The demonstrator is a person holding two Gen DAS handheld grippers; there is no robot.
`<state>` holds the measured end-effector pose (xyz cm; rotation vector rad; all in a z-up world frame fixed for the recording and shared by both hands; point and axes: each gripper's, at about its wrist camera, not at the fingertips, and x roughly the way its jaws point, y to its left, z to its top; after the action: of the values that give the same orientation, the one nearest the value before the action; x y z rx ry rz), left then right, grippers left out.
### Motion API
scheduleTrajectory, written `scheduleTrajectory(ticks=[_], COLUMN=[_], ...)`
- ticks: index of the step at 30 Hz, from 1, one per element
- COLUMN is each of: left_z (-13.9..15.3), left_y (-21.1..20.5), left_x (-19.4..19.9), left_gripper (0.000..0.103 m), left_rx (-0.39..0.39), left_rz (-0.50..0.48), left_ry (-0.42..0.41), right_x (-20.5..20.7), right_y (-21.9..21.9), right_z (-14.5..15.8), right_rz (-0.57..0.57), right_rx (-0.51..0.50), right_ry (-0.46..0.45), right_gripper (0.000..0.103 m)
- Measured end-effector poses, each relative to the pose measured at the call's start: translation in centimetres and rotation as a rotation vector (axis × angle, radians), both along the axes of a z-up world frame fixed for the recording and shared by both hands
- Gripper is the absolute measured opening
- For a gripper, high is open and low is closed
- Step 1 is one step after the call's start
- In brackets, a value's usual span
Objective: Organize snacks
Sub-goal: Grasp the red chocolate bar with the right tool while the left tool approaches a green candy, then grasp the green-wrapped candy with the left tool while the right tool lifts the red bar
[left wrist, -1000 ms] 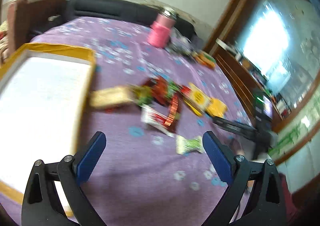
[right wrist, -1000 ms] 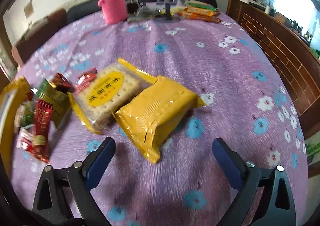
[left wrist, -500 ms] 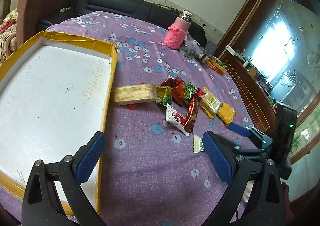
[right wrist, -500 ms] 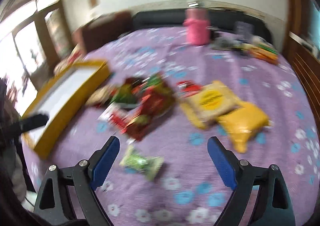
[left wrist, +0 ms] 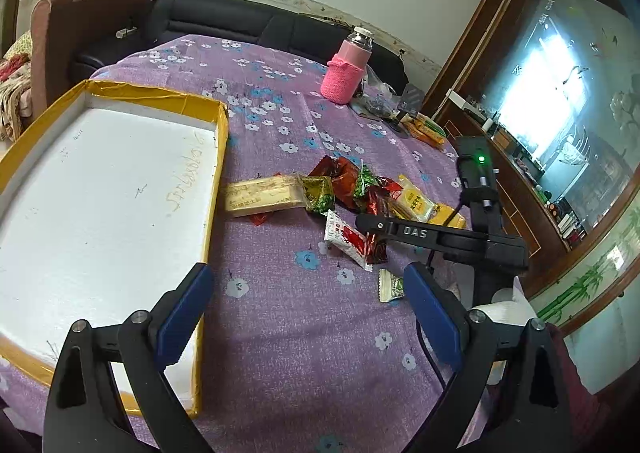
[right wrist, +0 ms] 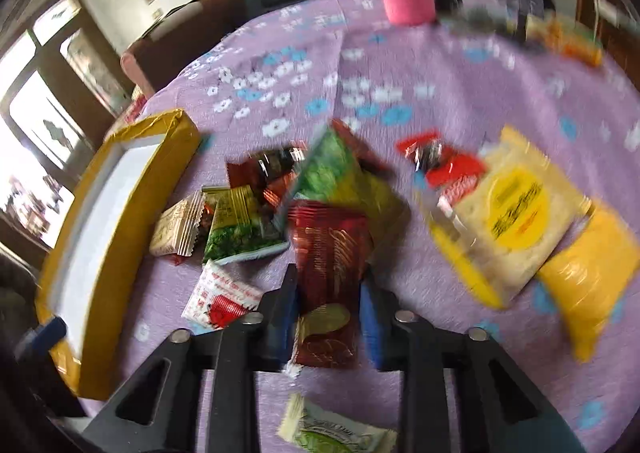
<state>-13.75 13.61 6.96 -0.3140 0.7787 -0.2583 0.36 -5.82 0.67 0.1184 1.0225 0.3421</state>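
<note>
A pile of snack packets (left wrist: 344,193) lies on the purple flowered tablecloth (left wrist: 280,317), to the right of a yellow-rimmed white tray (left wrist: 216,157). My left gripper (left wrist: 308,317) is open and empty above the cloth near the tray's corner. My right gripper (right wrist: 329,305) has its jaws closed around a dark red snack packet (right wrist: 329,277) at the near edge of the pile; it also shows in the left wrist view (left wrist: 372,223). A white and red packet (right wrist: 222,299) lies just left of it, a small green and white packet (right wrist: 332,435) below it.
A pink-sleeved bottle (left wrist: 348,73) stands at the far side. Yellow cracker packs (right wrist: 516,221) lie to the right of the pile. More packets (left wrist: 426,129) and a phone stand sit at the far right. A sofa and armchair stand behind the table.
My right gripper has come down onto the pile and closed on the dark red packet. The left gripper has stayed open and moved only slightly.
</note>
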Motion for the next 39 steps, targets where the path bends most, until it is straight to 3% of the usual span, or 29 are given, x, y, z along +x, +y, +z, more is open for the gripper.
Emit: scheduleTrajectory(ticks=[5,11,16,22,23,24,26,31,34,37,38,39], left_z=[-0.8,-1.4,-1.5,-1.6,-2.1,-2.8,-4.5,-4.9,-5.0,-5.0,-5.2,-5.2], left_y=[-1.2,-4.1,-7.7,-14.7,-15.5,-16.1,-16.8,-16.8,-16.9,-17.5,-17.8,-17.8], left_x=[0.5,0.6,0.1,0.7,1.4,2.2,4.0,5.5,5.8,6.1,6.1,6.1], left_gripper=[0.096,0.096,0.096,0.094,0.080,0.055,0.033,0.031,0.042,0.042,0.026,0.016], left_rx=[0.015,0.044,0.070,0.307,0.329,0.343,0.360,0.317,0.291,0.328,0.348,0.350], left_rz=[-0.042,-0.127,-0.243,-0.470,-0.498,-0.525,-0.543,-0.513,-0.507,-0.501,-0.489,-0.488], left_ry=[0.029,0.050,0.044,-0.049,-0.038,-0.009,0.064,0.075,0.076,0.079,0.078,0.078], right_x=[-2.6,-4.6,-5.7,-6.3,-6.4,-6.6,-7.0,-7.8,-7.8,-7.5,-7.4,-7.3], right_y=[-1.0,-4.3,-7.8,-11.9,-12.2,-12.6,-13.4,-13.8,-13.6,-13.0,-12.8,-12.6], right_z=[0.9,2.5,2.9,1.7,1.7,1.6,1.5,1.8,1.6,1.0,0.8,0.6], right_rz=[0.060,0.038,-0.039,-0.117,-0.123,-0.129,-0.137,-0.134,-0.126,-0.125,-0.126,-0.129], right_rx=[0.079,0.197,0.144,0.182,0.188,0.197,0.210,0.213,0.207,0.204,0.201,0.198], right_ry=[-0.016,-0.013,-0.039,-0.005,-0.002,0.000,0.001,-0.012,-0.011,0.004,0.009,0.015], right_gripper=[0.026,0.026,0.027,0.028,0.029,0.030,0.030,0.030,0.030,0.030,0.030,0.030])
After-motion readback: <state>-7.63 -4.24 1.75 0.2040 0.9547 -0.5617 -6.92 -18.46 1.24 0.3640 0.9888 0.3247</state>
